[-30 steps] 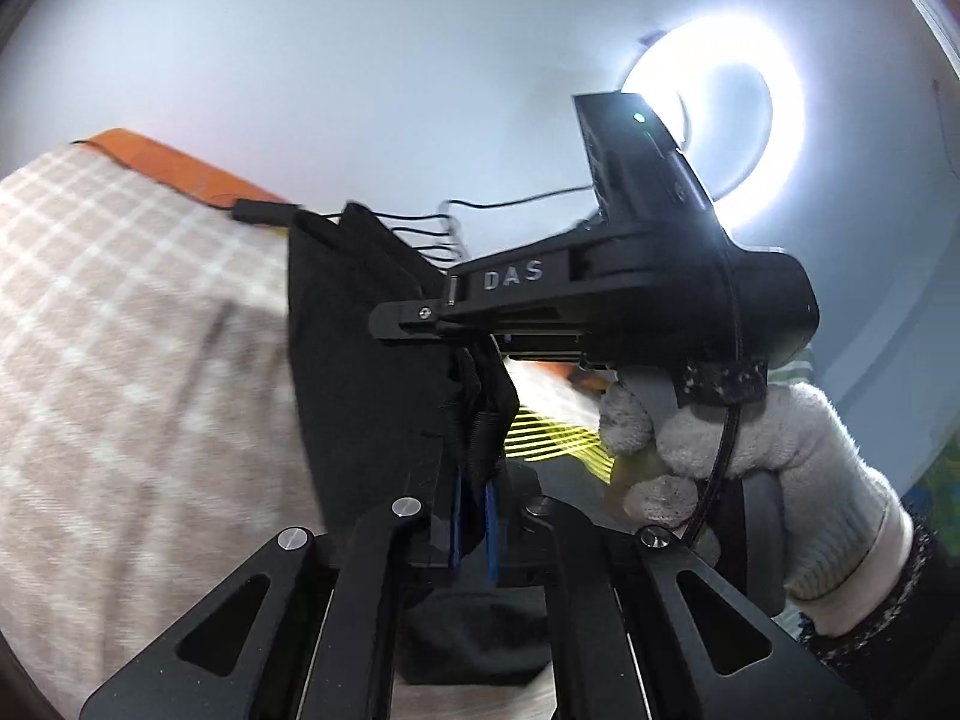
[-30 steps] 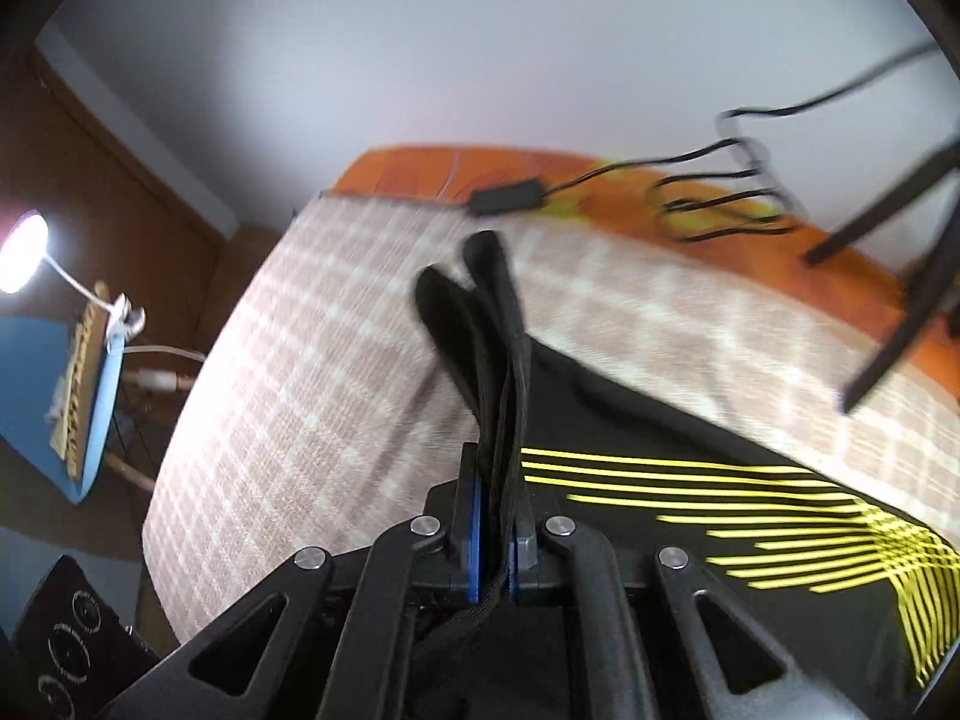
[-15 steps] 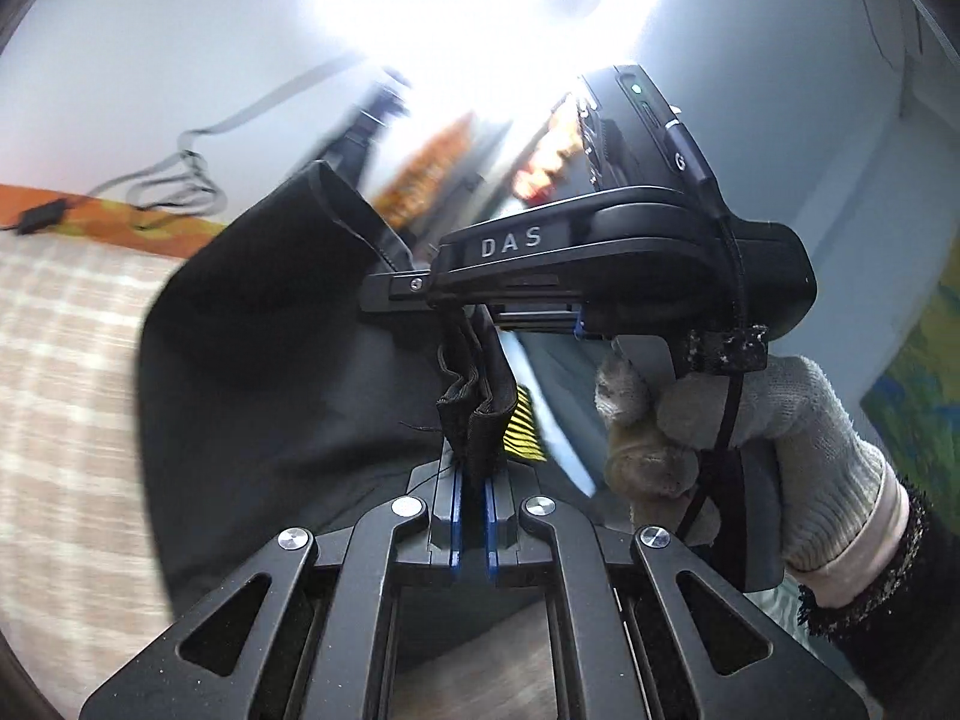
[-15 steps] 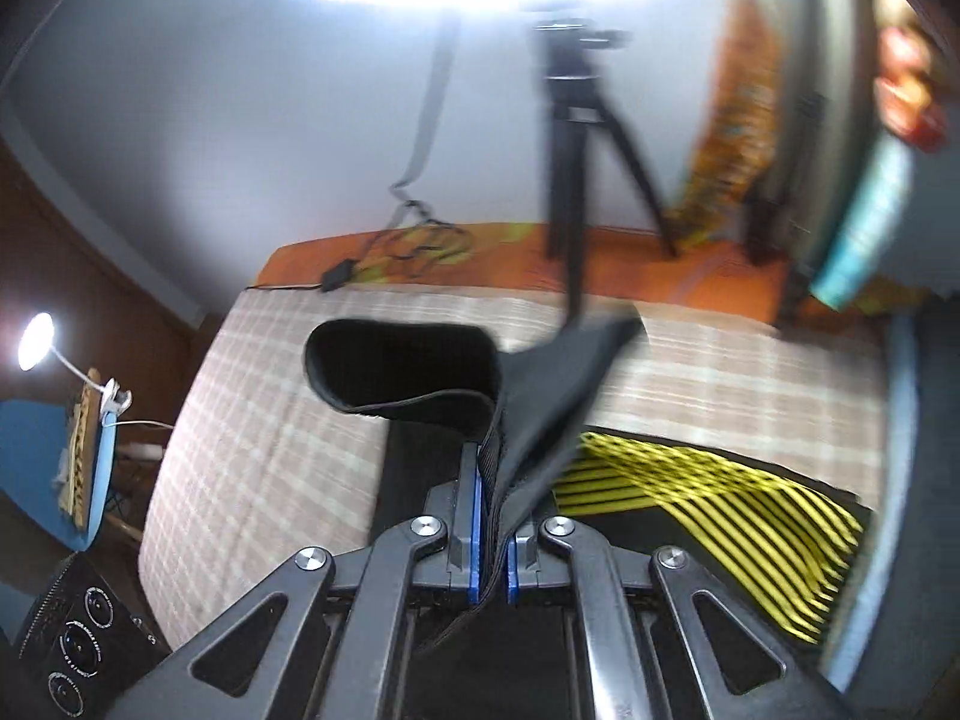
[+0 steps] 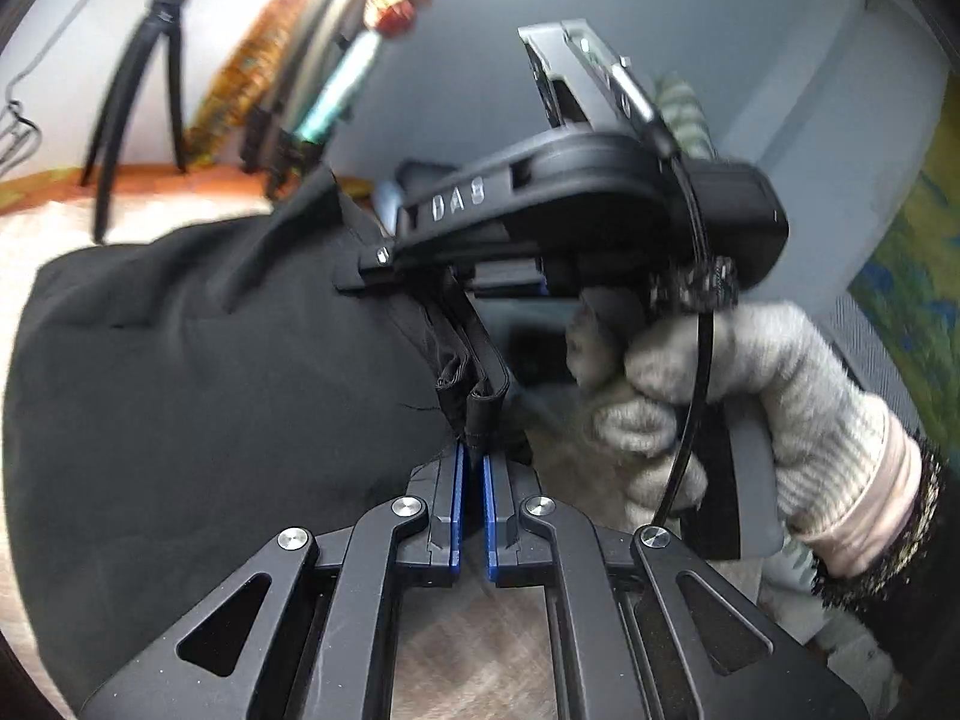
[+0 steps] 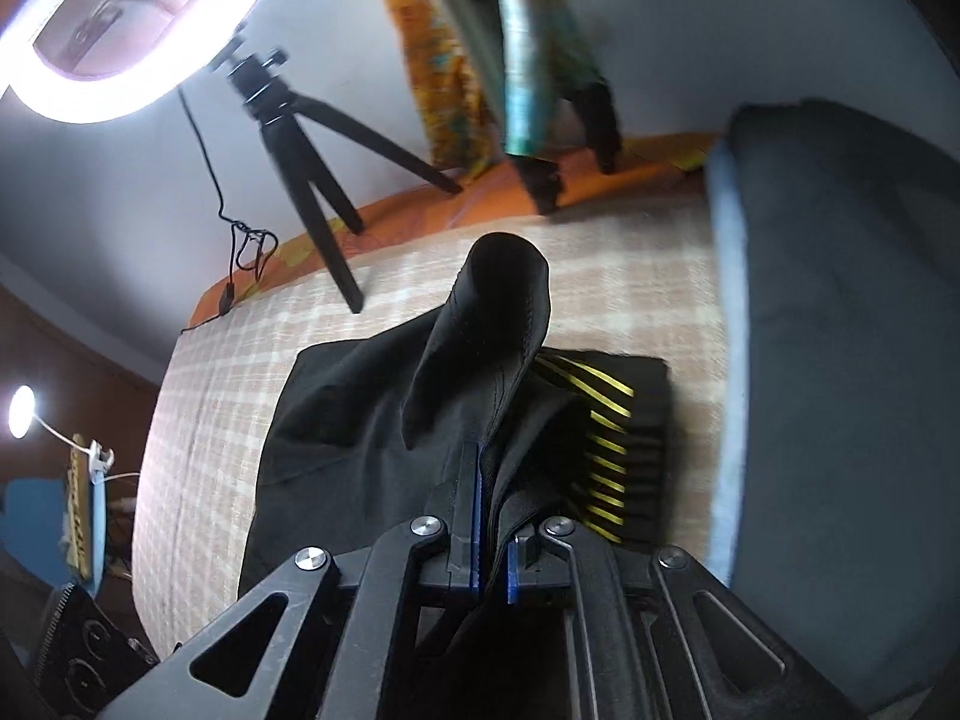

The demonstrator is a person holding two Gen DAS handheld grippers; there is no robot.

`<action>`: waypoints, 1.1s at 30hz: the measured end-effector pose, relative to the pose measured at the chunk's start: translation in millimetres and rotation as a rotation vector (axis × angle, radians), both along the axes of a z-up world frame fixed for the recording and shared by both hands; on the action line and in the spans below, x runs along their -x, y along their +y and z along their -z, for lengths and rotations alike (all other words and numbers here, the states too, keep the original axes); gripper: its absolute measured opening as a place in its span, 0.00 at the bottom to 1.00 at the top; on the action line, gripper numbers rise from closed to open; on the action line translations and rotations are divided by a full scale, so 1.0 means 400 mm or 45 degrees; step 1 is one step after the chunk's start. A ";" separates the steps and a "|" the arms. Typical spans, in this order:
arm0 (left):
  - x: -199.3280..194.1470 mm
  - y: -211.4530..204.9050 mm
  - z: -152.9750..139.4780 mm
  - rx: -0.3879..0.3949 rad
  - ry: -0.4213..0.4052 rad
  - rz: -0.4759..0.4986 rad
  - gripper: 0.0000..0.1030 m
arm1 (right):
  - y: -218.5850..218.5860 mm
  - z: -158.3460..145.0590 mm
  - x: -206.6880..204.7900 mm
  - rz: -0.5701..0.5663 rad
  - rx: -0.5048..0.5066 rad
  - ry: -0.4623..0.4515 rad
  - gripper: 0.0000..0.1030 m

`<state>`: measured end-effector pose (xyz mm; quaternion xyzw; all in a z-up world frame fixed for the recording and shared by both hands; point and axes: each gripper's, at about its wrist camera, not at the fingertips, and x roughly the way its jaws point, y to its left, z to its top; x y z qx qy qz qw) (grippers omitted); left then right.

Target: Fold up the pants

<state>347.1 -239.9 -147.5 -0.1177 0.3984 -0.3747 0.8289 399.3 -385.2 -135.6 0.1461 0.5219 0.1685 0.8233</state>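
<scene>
Two handheld grippers are each pinching an edge of black pants point(image 6: 384, 432) over a checked bed point(image 6: 210, 420). The left gripper point(image 5: 471, 468) is clamped on a bunched hem; the right gripper point(image 6: 493, 516), held by a gloved hand point(image 5: 738, 408), is clamped on another fold of the cloth. Part of the pants, showing yellow stripes point(image 6: 600, 462), is lying flat on the bed while the rest is hanging from the jaws. The cloth looks soft, light and limp, so gripping layered hems or corners seems best.
</scene>
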 end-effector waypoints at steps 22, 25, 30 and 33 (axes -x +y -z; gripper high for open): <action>-0.051 0.293 0.048 -0.275 0.021 -0.199 0.23 | 0.089 -0.067 0.084 -0.207 0.138 -0.287 0.02; -0.045 0.279 0.058 -0.295 0.015 -0.182 0.23 | 0.091 -0.089 0.105 -0.201 0.278 -0.351 0.02; -0.050 0.273 0.061 -0.293 0.010 -0.171 0.23 | -0.046 0.005 0.076 0.049 0.260 -0.103 0.07; -0.055 0.289 0.051 -0.290 0.006 -0.194 0.23 | -0.065 0.005 0.097 0.069 0.257 -0.110 0.31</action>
